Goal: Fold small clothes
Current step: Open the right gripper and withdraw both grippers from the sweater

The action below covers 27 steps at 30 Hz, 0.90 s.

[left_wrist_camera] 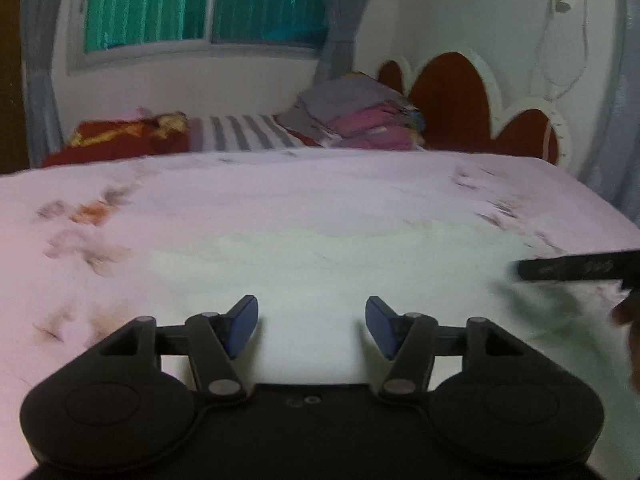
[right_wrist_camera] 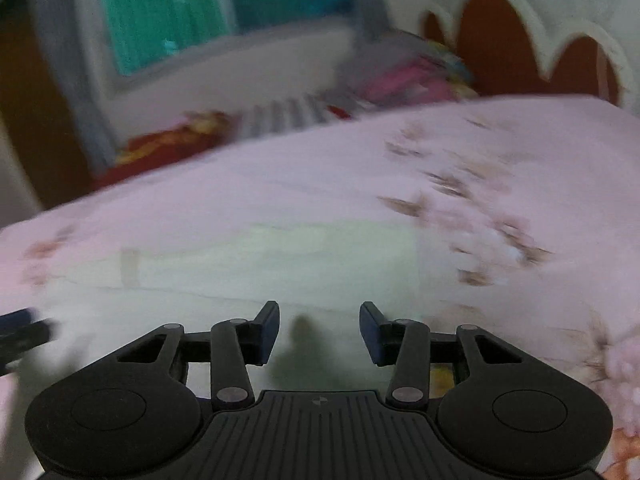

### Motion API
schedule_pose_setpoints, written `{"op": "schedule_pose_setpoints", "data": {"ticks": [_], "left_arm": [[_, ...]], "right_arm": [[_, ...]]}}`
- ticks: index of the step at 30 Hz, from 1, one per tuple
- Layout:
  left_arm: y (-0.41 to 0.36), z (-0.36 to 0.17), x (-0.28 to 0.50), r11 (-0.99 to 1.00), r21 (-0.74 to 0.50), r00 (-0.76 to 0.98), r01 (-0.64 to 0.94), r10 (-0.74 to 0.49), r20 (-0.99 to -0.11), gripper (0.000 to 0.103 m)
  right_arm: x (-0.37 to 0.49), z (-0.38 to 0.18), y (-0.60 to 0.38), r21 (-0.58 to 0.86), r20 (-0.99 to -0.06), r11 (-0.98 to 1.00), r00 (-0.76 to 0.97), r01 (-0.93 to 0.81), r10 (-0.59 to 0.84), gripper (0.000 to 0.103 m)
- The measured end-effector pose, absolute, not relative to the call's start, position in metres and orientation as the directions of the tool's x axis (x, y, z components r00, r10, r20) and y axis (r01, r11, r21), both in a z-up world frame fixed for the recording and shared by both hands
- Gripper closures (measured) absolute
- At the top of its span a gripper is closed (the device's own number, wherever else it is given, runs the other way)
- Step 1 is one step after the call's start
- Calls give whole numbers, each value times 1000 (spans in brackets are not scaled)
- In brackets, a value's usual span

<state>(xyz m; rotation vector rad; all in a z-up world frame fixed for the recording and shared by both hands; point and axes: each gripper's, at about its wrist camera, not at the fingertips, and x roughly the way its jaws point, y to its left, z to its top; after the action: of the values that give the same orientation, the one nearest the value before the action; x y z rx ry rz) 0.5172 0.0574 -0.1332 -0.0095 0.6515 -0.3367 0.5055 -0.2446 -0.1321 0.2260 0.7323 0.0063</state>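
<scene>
While the right wrist view is pretty smeared, both cameras look over the same pink floral bedsheet [left_wrist_camera: 280,200] with a pale, whitish-green garment [left_wrist_camera: 340,256] laid flat on it. That's the small piece of clothing, and it sits right ahead of both grippers.

Starting on the left: the left gripper [left_wrist_camera: 312,326] has its blue pads [left_wrist_camera: 242,326] spread well apart, nothing between them, just the pale cloth showing underneath in the gap. Can't tell if the tips actually touch the fabric. Over at the right edge of that view a dark finger of the other gripper pokes in above the garment.

Moving right: the right gripper [right_wrist_camera: 319,332] also has its jaws parted, a bit narrower than the left's, and nothing is pinched. Its shadow falls on the cloth between the pads. The garment [right_wrist_camera: 280,256] stretches ahead of it, one straight edge visible toward the right.

Farther back there's a stack of folded bedding [left_wrist_camera: 352,116] in grey and pink by the red scalloped headboard [left_wrist_camera: 452,96], plus a green-curtained window [left_wrist_camera: 200,0].
</scene>
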Motion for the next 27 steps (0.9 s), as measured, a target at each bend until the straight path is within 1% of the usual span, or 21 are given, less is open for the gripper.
{"op": "schedule_pose_setpoints", "data": {"ticks": [2, 4, 7, 8, 9, 11, 13, 15, 17, 18, 22, 24, 26, 27], "left_arm": [[40, -140, 512, 945, -95, 729, 313, -303, -613, 45], [38, -147, 512, 953, -94, 719, 287, -280, -637, 45], [62, -151, 506, 967, -93, 727, 238, -241, -643, 45], [74, -153, 505, 972, -91, 729, 218, -225, -647, 45], [84, -154, 503, 976, -92, 729, 198, -210, -651, 48], [102, -154, 499, 976, -136, 733, 169, -216, -645, 50], [106, -153, 497, 974, -162, 734, 161, -228, -639, 50], [101, -147, 494, 978, -141, 744, 151, -207, -635, 51], [100, -144, 489, 981, -126, 755, 148, -195, -626, 48], [100, -146, 490, 983, -113, 746, 143, -182, -641, 48], [108, -147, 489, 979, -88, 733, 185, -197, -651, 48], [112, -149, 491, 974, -112, 720, 195, -220, -658, 48], [114, -147, 490, 975, -107, 726, 192, -215, -653, 48], [114, -144, 487, 976, -96, 739, 193, -209, -641, 45]], "right_arm": [[501, -131, -217, 237, -664, 971, 728, -16, 174, 59], [497, -136, -191, 240, -670, 967, 707, -83, 226, 59], [491, -146, -172, 224, -690, 969, 685, -106, 234, 59], [489, -149, -175, 218, -693, 971, 685, -98, 225, 59], [485, -149, -181, 208, -695, 975, 689, -82, 206, 59], [481, -149, -206, 168, -703, 986, 702, 8, 114, 59], [477, -152, -237, 164, -711, 980, 702, 111, 40, 59], [477, -150, -251, 217, -706, 969, 704, 119, 72, 59], [478, -144, -246, 167, -710, 979, 703, 116, 38, 59], [478, -143, -243, 153, -709, 982, 705, 113, 29, 59], [479, -149, -244, 133, -720, 981, 694, 141, -2, 59], [474, -143, -243, 136, -706, 979, 708, 152, -12, 59], [474, -149, -246, 117, -726, 980, 687, 162, -26, 59], [473, -148, -246, 111, -724, 981, 689, 161, -32, 59]]}}
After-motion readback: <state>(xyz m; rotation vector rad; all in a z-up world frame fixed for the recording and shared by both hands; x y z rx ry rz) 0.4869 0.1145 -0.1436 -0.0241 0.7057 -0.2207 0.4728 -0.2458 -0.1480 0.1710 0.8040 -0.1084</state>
